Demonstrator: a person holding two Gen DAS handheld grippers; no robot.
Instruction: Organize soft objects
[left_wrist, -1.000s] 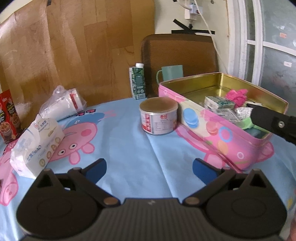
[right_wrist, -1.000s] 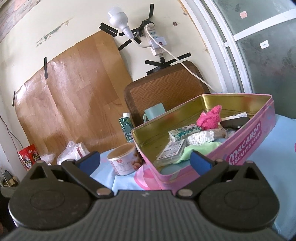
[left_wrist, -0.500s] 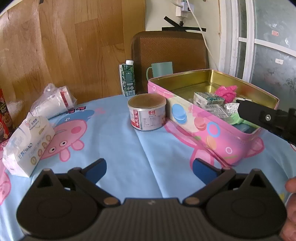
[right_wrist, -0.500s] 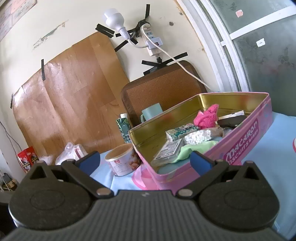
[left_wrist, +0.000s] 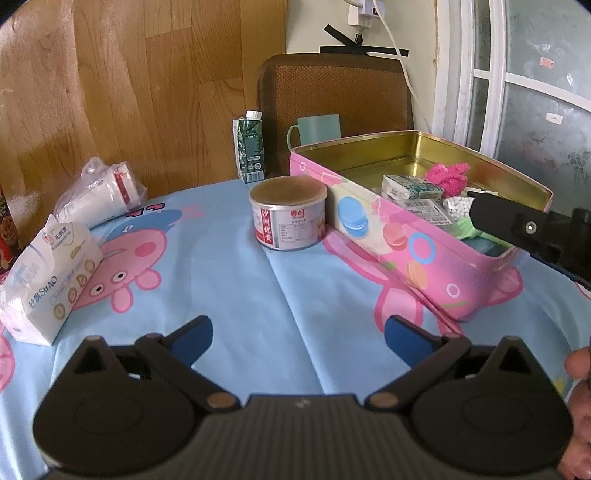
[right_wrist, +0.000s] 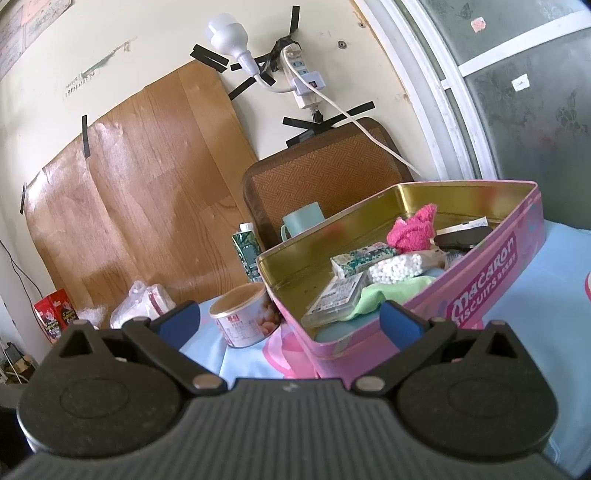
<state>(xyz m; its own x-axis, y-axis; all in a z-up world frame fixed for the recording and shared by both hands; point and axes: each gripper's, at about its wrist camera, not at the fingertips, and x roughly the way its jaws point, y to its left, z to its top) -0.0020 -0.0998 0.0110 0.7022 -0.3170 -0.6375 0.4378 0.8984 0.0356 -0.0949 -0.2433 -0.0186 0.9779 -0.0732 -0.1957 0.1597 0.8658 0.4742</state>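
Blue cartoon-pig cloth (left_wrist: 258, 280) covers the table, with a wood-grain board and a brown woven chair back (left_wrist: 332, 92) behind it. Low over the near part of the cloth the left gripper (left_wrist: 297, 330) hangs level, its 2 blue-tipped fingers (left_wrist: 195, 334) spread wide with nothing between them. The right gripper (right_wrist: 290, 319) sits at the near corner of the pink biscuit tin (right_wrist: 491, 273), tilted upward, its fingers equally far apart and empty; in the left wrist view one of its black fingers reaches over the tin's near right rim. Bare fingertips of a hand (left_wrist: 578, 406) show at the right edge of that view. Inside the tin lie the soft things — a pink fuzzy cloth (right_wrist: 412, 229) toward the far side, a light green cloth (right_wrist: 388, 291) near the front, a bag of white cotton balls (right_wrist: 395, 267) between them — plus 2 small packets and a dark flat object. Just beside the tin's left end stands a sealed food can (left_wrist: 288, 212). Well to the left rest a tissue pack (left_wrist: 48, 280) and a bagged roll (left_wrist: 98, 192).
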